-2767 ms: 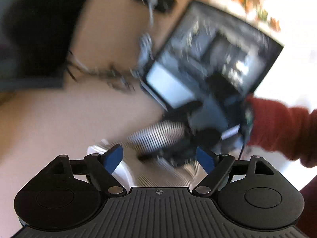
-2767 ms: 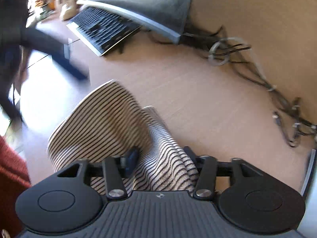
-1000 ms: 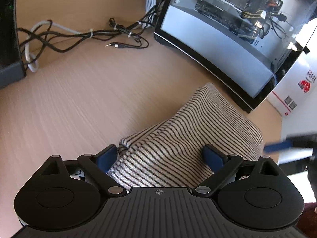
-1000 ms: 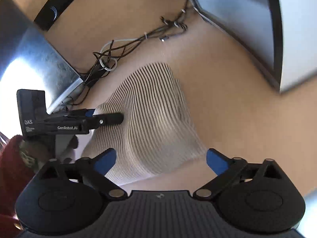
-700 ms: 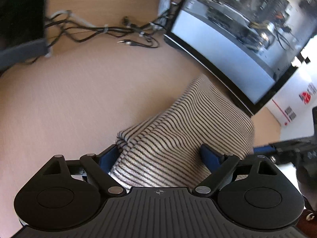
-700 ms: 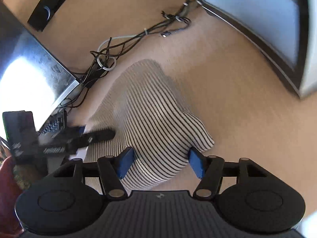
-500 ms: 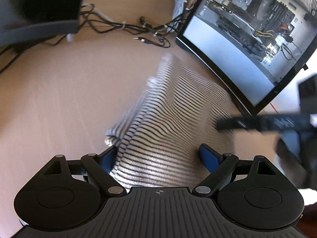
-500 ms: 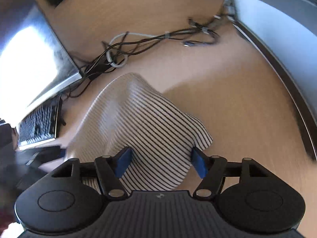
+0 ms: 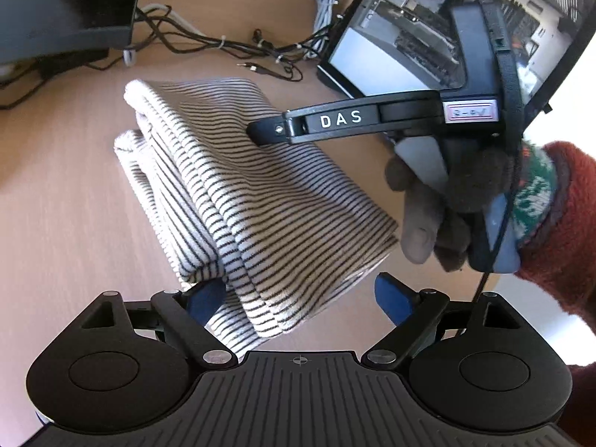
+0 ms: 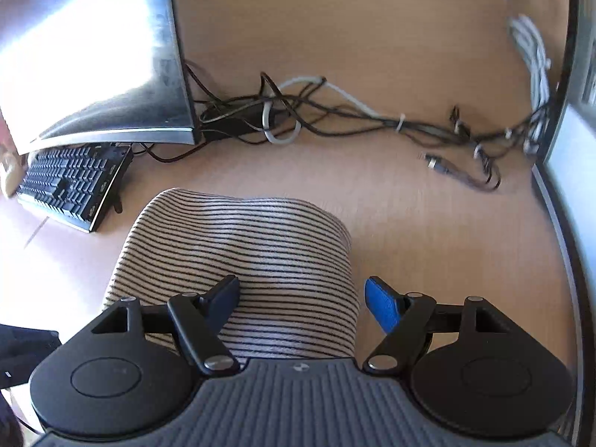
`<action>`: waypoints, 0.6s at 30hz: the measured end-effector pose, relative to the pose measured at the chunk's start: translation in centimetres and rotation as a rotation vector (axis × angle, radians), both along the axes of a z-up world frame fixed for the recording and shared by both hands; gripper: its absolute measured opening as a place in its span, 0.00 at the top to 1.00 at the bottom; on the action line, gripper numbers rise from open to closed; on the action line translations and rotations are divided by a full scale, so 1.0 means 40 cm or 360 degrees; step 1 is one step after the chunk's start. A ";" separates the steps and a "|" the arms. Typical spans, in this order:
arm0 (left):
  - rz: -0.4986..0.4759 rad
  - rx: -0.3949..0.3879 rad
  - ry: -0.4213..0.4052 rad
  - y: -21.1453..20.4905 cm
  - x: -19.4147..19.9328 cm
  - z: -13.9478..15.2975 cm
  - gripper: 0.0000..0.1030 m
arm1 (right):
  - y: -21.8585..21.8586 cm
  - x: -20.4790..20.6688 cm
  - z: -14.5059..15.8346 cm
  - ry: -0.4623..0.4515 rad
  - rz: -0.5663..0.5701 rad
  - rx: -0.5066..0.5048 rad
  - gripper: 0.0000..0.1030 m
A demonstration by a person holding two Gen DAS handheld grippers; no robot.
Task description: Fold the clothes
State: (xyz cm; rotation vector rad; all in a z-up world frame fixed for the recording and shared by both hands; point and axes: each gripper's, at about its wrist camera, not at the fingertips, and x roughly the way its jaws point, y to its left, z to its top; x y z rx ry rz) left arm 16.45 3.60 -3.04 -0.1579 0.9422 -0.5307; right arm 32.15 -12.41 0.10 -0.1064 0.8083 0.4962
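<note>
- The garment [image 9: 260, 201], a striped knit, lies folded into a thick bundle on the desk [image 9: 67, 201], between a monitor [image 10: 93, 56] and a computer case [image 9: 447, 33]; cables [image 10: 335, 115] run just behind it.
- The left tongs [image 9: 298, 294] stand wide, their jaws having just opened a little; the near end of the bundle lies between them, the left pad at the cloth's edge, the right pad clear of it; nothing is gripped.
- The right tongs [image 10: 301, 298] are also open and have just been widening; one finger rests on top of the cloth, the other hangs beside its edge; no hold.
- Risk, as a judgement: the stacked layers look loose, so a finger dragging as it withdraws could peel the top fold open; a shove could push the bundle into the cables.
- The left view alone shows the layered side edge and the gloved hand [image 9: 439, 216] holding the right tool; the right view alone shows the keyboard [image 10: 70, 182] and the smooth top of the bundle.
</note>
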 end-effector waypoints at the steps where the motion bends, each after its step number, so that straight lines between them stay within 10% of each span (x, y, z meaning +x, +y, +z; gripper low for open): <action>1: 0.0003 0.0024 -0.0009 -0.002 -0.003 0.003 0.11 | -0.003 -0.013 0.004 -0.0026 0.0007 -0.0009 0.27; 8: -0.0011 0.0144 -0.0128 0.001 -0.027 0.029 0.09 | 0.014 -0.129 0.048 -0.0256 0.0118 -0.0104 0.31; 18: -0.0022 0.0315 -0.0239 0.048 -0.027 0.057 0.08 | 0.053 -0.191 -0.010 -0.0163 0.0126 -0.0032 0.32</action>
